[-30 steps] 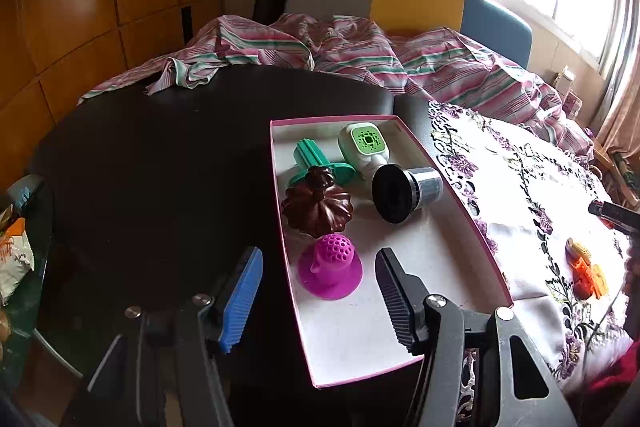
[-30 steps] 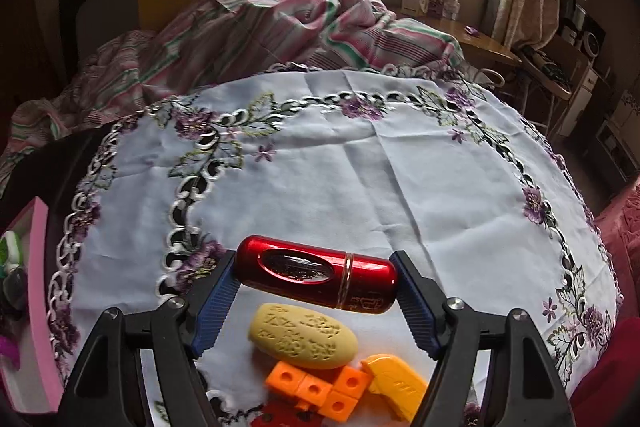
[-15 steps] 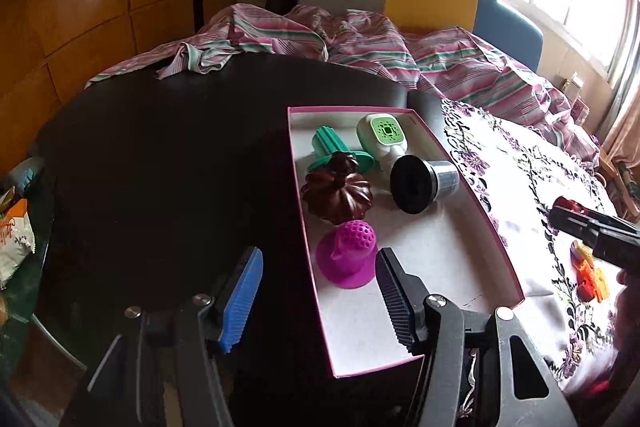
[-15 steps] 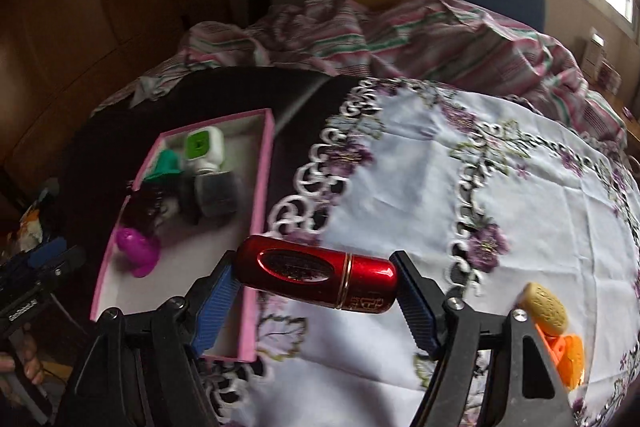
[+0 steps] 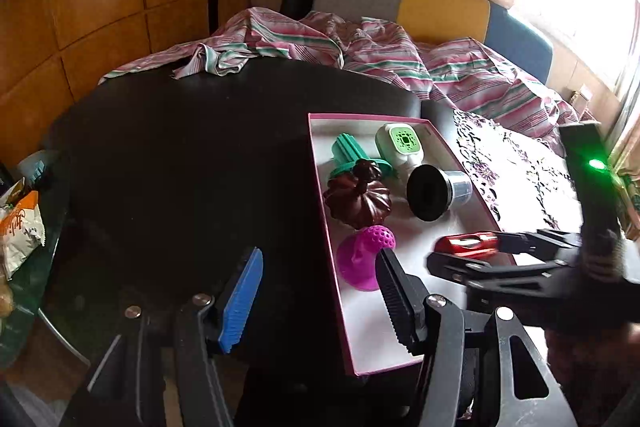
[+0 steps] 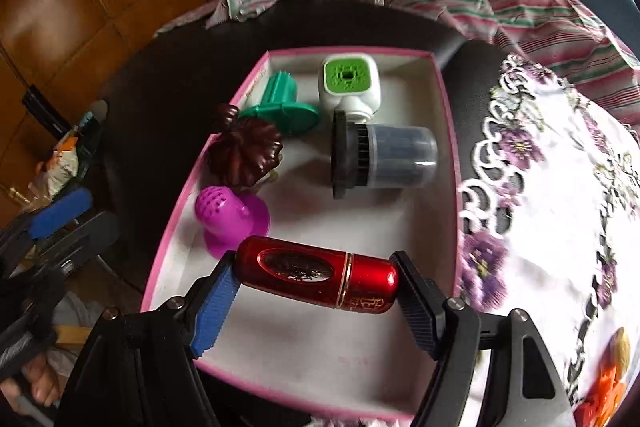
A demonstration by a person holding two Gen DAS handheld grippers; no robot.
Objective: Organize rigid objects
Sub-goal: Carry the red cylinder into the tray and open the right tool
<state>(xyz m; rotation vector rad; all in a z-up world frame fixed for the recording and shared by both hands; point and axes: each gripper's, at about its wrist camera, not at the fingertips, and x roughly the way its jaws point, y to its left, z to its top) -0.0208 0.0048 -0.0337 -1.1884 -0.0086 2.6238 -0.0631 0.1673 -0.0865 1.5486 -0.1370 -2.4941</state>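
My right gripper is shut on a red metallic cylinder, held crosswise over the near part of a pink-rimmed white box. It also shows in the left wrist view with the red cylinder above the box. The box holds a magenta cone, a brown pumpkin shape, a green piece, a white and green block and a black-capped cylinder. My left gripper is open and empty, at the box's near left edge.
The box sits on a dark round table beside a white embroidered cloth. Orange and yellow pieces lie on the cloth at the right. A striped blanket lies beyond the table. A snack bag is at the left.
My right gripper has carried the red cylinder left from the cloth to above the box. My left gripper stayed open and shifted slightly left of the box.
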